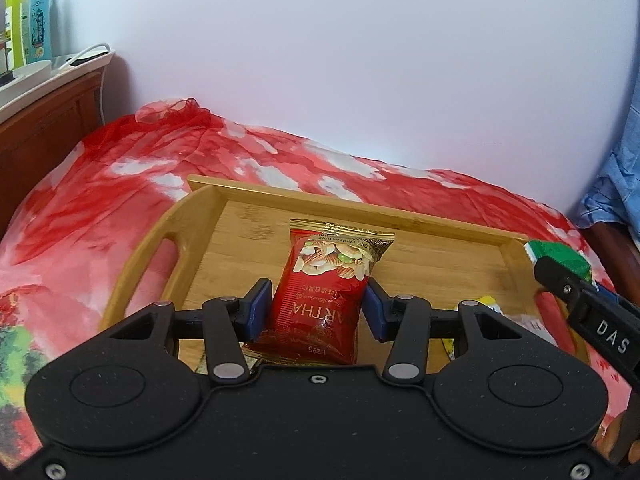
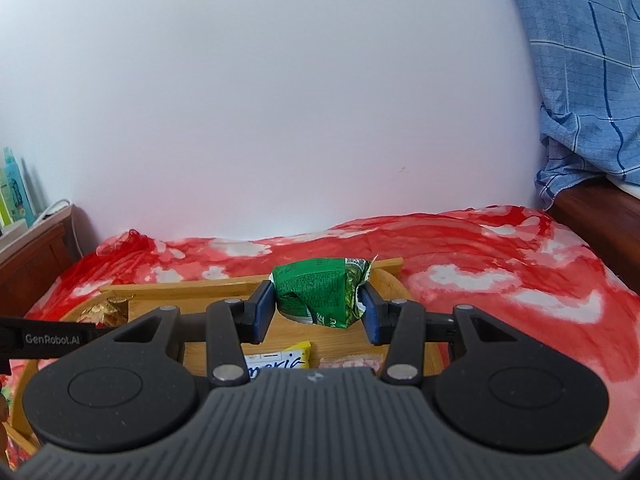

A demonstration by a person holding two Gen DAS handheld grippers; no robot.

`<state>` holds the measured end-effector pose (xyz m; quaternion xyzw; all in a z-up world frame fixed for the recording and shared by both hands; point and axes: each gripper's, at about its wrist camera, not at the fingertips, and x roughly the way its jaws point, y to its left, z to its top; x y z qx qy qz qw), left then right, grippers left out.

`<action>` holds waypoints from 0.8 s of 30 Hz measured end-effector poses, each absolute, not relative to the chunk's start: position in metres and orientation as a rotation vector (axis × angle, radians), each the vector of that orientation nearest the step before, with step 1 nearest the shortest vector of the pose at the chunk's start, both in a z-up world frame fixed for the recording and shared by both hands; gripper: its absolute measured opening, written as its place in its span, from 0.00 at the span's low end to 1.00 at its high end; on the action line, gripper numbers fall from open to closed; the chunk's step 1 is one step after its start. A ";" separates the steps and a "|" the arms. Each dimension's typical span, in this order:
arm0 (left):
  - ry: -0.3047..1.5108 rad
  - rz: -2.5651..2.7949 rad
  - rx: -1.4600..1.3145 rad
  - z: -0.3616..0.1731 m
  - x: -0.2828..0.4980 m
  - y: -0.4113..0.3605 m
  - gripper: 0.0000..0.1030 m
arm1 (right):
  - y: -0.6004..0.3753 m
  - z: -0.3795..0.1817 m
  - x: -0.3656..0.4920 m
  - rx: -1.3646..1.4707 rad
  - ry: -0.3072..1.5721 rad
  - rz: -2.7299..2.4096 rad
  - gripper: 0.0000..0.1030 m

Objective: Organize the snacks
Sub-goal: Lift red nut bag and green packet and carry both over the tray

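On the bed [image 1: 100, 184], your wooden tray [image 1: 400, 216] already carries a yellow bar [image 2: 280, 358] and a pink packet [image 2: 352, 361] near its front edge. Your left gripper [image 1: 318, 308] grips the red nut packet [image 1: 320, 292] over the tray's middle; your right gripper [image 2: 318, 308] grips the crumpled green packet [image 2: 320, 294] above its far right corner. Both are probably still to be set down.

A bed [image 1: 100, 184] draped in a red-and-white patterned cloth [image 2: 500, 280] carries a wooden tray with cut-out handles [image 1: 240, 216], which sits on the cloth toward the wall-side edge; a sheer red scarf [image 1: 176, 110] lies bunched at the bed's far left corner
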<state>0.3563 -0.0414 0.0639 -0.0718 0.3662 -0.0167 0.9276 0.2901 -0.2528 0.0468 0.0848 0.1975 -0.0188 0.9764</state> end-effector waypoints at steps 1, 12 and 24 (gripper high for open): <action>0.751 -0.034 -0.145 0.062 0.358 -0.043 0.45 | -0.253 0.045 0.292 0.170 0.404 -0.035 0.48; 0.753 -0.043 -0.118 0.050 0.363 -0.056 0.45 | -0.250 0.036 0.303 0.168 0.429 -0.016 0.48; 0.774 -0.020 -0.104 0.053 0.386 -0.061 0.45 | -0.251 0.028 0.312 0.158 0.485 -0.016 0.48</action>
